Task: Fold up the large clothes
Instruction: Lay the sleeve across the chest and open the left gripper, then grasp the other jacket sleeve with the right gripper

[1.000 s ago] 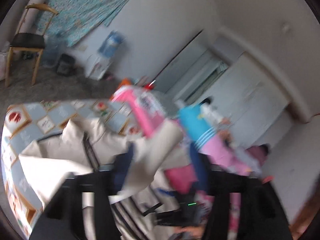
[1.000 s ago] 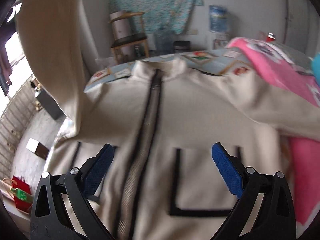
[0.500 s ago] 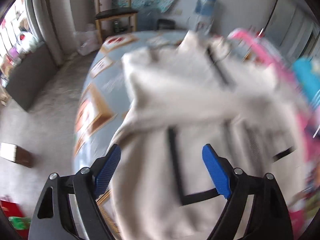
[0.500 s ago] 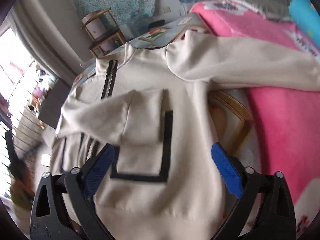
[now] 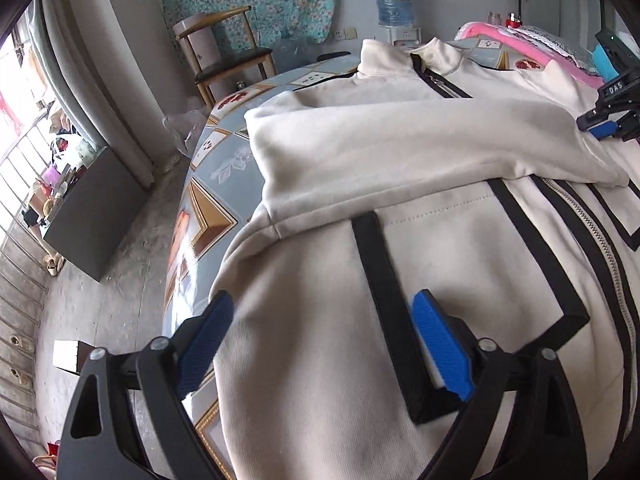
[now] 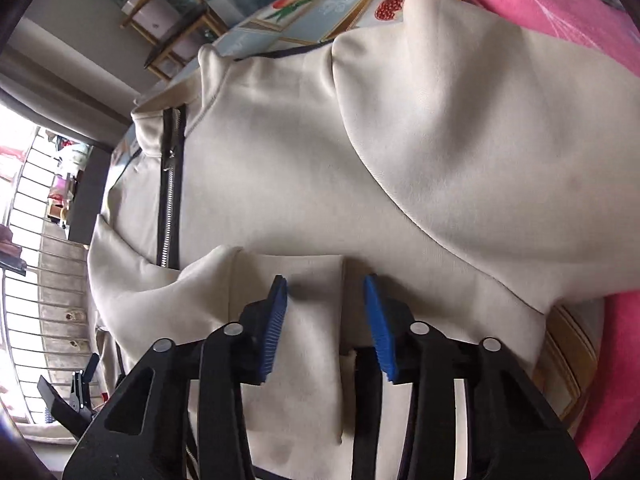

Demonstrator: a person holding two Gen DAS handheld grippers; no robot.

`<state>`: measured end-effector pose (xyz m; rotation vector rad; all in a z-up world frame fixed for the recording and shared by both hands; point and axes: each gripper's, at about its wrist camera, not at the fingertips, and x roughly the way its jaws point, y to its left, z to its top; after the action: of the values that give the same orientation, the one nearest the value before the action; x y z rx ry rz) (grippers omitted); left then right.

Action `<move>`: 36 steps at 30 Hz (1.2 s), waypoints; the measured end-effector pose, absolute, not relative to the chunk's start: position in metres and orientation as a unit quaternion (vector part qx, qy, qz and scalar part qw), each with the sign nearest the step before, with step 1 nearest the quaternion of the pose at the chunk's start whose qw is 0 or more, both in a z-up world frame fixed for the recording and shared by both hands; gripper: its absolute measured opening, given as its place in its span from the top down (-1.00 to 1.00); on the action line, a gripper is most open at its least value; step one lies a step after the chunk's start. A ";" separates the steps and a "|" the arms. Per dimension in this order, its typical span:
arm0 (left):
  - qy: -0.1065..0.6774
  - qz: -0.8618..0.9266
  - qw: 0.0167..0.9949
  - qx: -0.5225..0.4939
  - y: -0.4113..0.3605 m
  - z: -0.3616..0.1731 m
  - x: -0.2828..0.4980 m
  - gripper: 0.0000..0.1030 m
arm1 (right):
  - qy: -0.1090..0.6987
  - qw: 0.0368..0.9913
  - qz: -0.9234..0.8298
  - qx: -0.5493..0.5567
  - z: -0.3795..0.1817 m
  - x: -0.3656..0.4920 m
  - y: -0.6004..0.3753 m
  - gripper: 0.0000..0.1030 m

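A cream zip-up jacket with black trim lies spread on the patterned table, collar at the far end. Its left sleeve is folded across the chest. My left gripper is open and empty, just above the jacket's lower left part by a black-edged pocket. My right gripper is half open, its blue pads on either side of the cuff of that folded sleeve, not closed on it. The right gripper also shows in the left wrist view. The jacket's right sleeve lies out toward the pink cloth.
A pink blanket lies along the table's right side. A wooden chair stands beyond the table's far end, with a water bottle by the wall. A dark cabinet and a railing are on the left.
The left gripper let go of the sleeve, which now lies folded across the chest, and dropped to the jacket's lower left. The right gripper moved down to the cuff and narrowed its opening.
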<state>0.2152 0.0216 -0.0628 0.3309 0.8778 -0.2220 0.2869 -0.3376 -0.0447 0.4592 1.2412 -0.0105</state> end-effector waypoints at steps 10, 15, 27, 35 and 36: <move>0.438 -0.120 0.887 0.084 0.039 -0.069 0.220 -0.91 | 0.548 0.827 0.020 0.123 -0.003 0.297 -0.305 0.92; 0.430 -0.117 0.890 0.091 0.038 -0.069 0.217 -0.91 | 0.472 0.869 0.016 0.150 0.062 0.309 -0.327 0.93; 0.387 -0.058 0.910 0.139 0.038 -0.046 0.226 -0.90 | 0.521 0.822 0.000 0.228 -0.006 0.310 -0.378 0.92; 0.425 0.007 0.894 0.142 0.060 -0.059 0.251 -0.91 | 0.489 0.833 0.039 0.255 0.014 0.320 -0.386 0.92; 0.428 0.014 0.893 0.141 0.064 -0.062 0.252 -0.91 | 0.504 0.826 0.031 0.251 0.007 0.325 -0.387 0.91</move>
<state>0.2516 0.0640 -0.0615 0.2926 0.8880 0.0286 0.3250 -0.3868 0.0069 0.5340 1.0702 0.0664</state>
